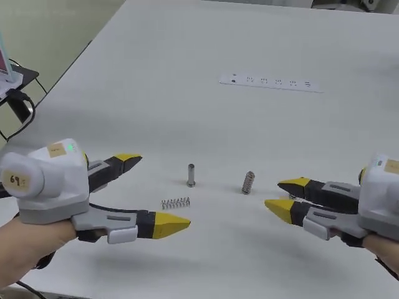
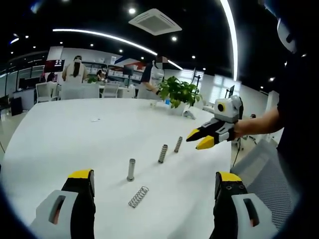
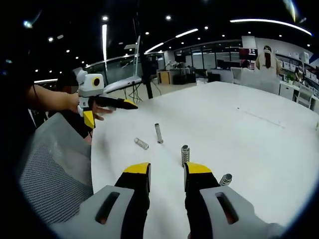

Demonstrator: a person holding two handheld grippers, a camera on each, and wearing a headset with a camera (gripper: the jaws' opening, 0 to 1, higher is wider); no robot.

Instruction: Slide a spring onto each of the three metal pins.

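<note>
Nearest me, by the near edge of the desk (image 1: 206, 124), my left hand-held gripper (image 1: 159, 190) has its jaws wide apart and empty. My right hand-held gripper (image 1: 276, 194) has its jaws slightly apart, also empty. Between them a loose spring (image 1: 176, 202) lies flat, near the bare pin (image 1: 191, 175). A second spring (image 1: 248, 182) stands upright, apparently on its pin, and a third spring (image 2: 178, 144) stands close to my right jaws. I judge two pins done and one left. Everything rests straight on the desk, in no tray or box. A power strip (image 1: 271, 82) lies toward the far edge.
</note>
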